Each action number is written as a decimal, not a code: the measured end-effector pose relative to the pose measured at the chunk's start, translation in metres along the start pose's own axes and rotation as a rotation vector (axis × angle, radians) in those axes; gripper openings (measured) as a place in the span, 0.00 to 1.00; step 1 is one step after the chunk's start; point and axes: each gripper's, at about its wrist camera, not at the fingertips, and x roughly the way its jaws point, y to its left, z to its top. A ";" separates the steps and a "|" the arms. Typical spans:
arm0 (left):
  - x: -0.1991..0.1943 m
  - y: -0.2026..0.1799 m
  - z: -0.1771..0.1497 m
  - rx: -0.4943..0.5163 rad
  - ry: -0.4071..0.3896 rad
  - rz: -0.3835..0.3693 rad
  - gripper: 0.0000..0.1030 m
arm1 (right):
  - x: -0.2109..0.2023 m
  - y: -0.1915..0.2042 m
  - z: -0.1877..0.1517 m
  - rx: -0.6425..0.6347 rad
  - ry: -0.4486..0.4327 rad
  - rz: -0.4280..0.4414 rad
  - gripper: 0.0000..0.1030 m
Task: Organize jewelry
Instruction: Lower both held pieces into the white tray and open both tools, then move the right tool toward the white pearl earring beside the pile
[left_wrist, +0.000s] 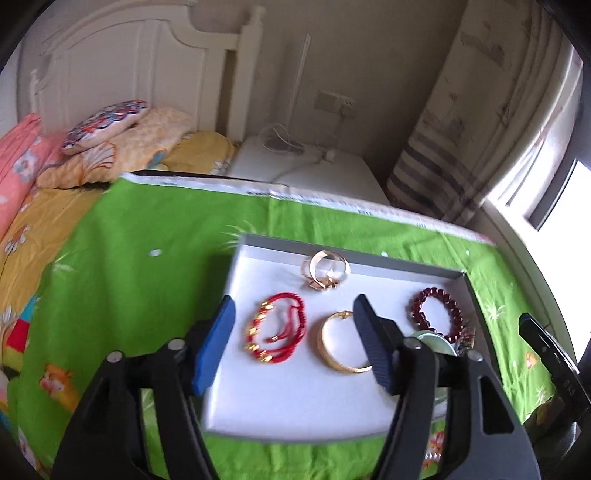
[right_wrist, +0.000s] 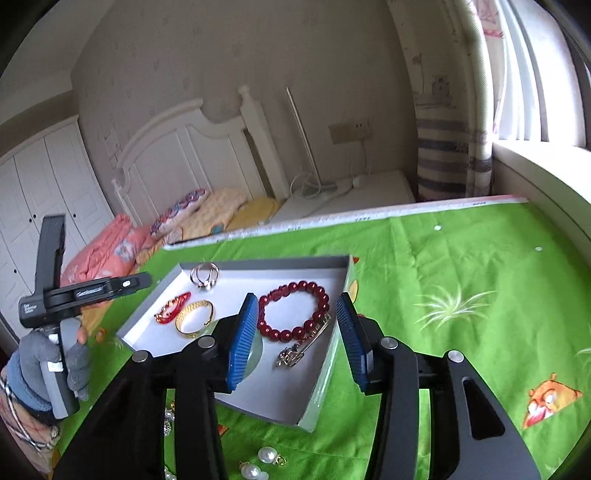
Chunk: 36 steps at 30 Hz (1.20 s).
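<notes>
A shallow white tray with a grey rim (left_wrist: 266, 240) (right_wrist: 321, 387) lies on the green cloth. In it lie a red cord bracelet (left_wrist: 275, 332) (right_wrist: 171, 308), a gold bangle (left_wrist: 340, 345) (right_wrist: 194, 319), gold and silver rings (left_wrist: 325, 271) (right_wrist: 205, 277), a dark red bead bracelet (left_wrist: 437, 310) (right_wrist: 293, 310), a pale green disc (left_wrist: 436, 341) (right_wrist: 255, 354) and a silver hairpin (right_wrist: 303, 345). My left gripper (left_wrist: 293, 347) is open and empty above the tray. My right gripper (right_wrist: 295, 339) is open and empty over the tray's right part.
Pearl earrings (right_wrist: 260, 463) and small trinkets (right_wrist: 168, 424) lie on the green cloth (right_wrist: 461, 277) in front of the tray. A bed with pillows (left_wrist: 110, 147), a white nightstand (left_wrist: 306, 166) and a curtain (left_wrist: 480, 110) stand behind the table.
</notes>
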 end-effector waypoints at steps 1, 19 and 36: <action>-0.009 0.004 -0.003 -0.011 -0.011 0.002 0.70 | -0.003 -0.001 0.000 0.003 -0.010 0.001 0.43; -0.090 0.065 -0.124 -0.046 0.013 0.070 0.87 | -0.051 0.004 -0.051 -0.075 0.091 -0.132 0.42; -0.083 0.069 -0.133 -0.078 0.022 -0.028 0.88 | -0.006 0.008 -0.070 -0.164 0.341 -0.245 0.43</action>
